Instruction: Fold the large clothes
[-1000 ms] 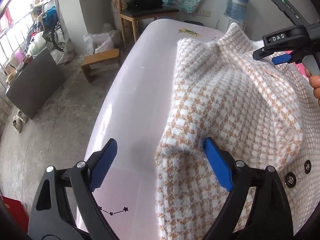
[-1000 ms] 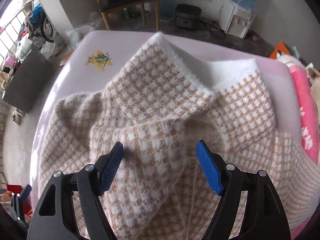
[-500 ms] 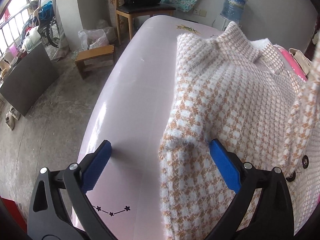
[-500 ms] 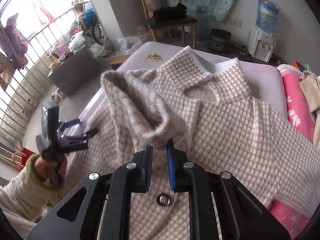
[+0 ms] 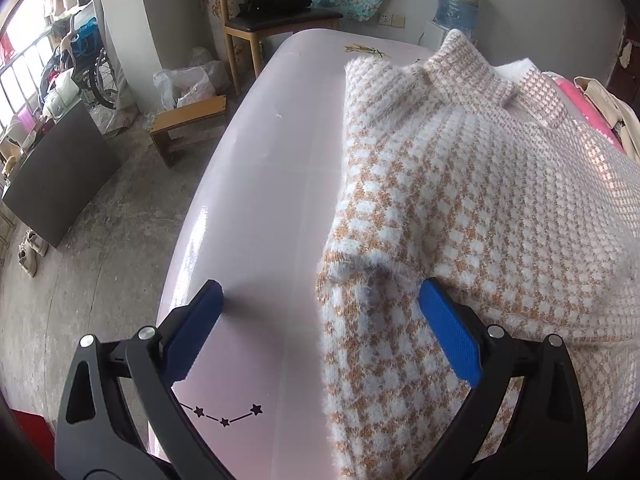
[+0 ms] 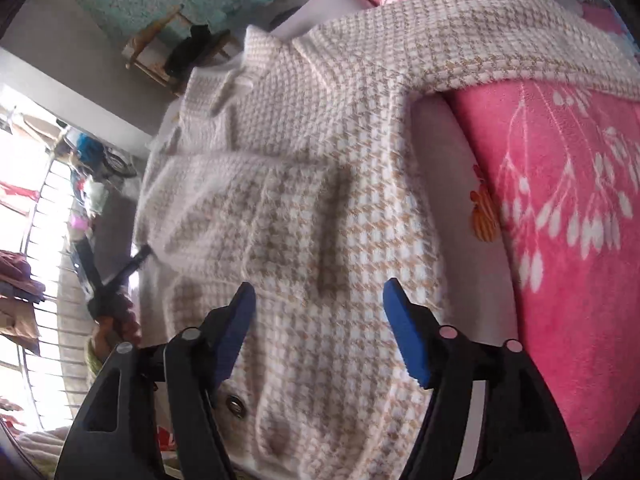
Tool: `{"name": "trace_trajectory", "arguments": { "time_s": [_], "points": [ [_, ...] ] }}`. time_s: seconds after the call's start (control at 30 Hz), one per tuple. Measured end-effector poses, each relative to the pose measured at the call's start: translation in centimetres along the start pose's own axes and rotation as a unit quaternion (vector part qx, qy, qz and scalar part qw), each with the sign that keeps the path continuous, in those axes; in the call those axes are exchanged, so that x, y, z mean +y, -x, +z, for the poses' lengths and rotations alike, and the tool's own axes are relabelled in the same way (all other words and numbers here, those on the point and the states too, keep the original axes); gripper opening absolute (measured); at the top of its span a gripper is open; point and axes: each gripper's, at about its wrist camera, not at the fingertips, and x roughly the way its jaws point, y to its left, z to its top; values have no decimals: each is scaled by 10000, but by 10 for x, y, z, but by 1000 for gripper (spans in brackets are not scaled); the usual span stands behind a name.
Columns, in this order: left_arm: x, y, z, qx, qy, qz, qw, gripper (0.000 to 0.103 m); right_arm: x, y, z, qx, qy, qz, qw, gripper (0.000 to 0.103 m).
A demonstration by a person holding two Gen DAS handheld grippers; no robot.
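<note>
My left gripper (image 5: 320, 322) hangs wide open over the folded cardigan (image 5: 460, 184) edge; my right gripper (image 6: 318, 320), jaws opening and empty, should grab the far sleeve (image 6: 500, 40) beyond them.

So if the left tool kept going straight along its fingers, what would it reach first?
Probably the left edge of the houndstooth sweater, at the folded sleeve cuff midway between the open left tool's pads, or the pink table beside it; depth is unclear.

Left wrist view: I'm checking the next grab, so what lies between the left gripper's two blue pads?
In the left wrist view, the left gripper stands open. Between its pads lie bare pink table and the checked sweater's folded sleeve cuff.
</note>
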Motion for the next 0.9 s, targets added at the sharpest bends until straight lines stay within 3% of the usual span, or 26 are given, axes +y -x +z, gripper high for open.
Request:
{"name": "trace_trajectory", "arguments": {
  "time_s": [0.13, 0.37, 0.47, 0.57, 0.63, 0.67, 0.7, 0.8, 0.9],
  "points": [
    [-3, -2, 2, 48, -4, 92, 9999, 96, 2, -32, 19, 268, -424, 597, 9970, 67],
    [-3, -3, -1, -27, 14, 19, 10000, 96, -8, -80, 30, 581, -910, 581, 9925, 65],
    [-5, -2, -2, -108, -176, 59, 9998, 96, 4, -82, 26, 600, -684, 650, 9937, 57],
    [-5, -1, -2, -114, -154, 52, 9998, 96, 13, -87, 21, 535, -391, 360, 9972, 51],
    [-3, 1, -2, -118, -81, 21, 9999, 96, 23, -89, 21, 474, -147, 184, 9986, 37],
    [-1, 2, -3, -138, -28, -57, 9999, 96, 25, -88, 20, 477, -54, 112, 9988, 21],
    [1, 5, -4, -167, 7, -180, 9997, 96, 28, -86, 19, 456, 15, 44, 9989, 17],
    [5, 18, -10, -346, 29, -472, 9983, 96, 44, -73, 23, 272, 285, -85, 9992, 12],
    [4, 30, -16, -475, -92, -669, 9966, 96, 86, -42, 43, -202, 865, 4, 9961, 12]
  ]
}}
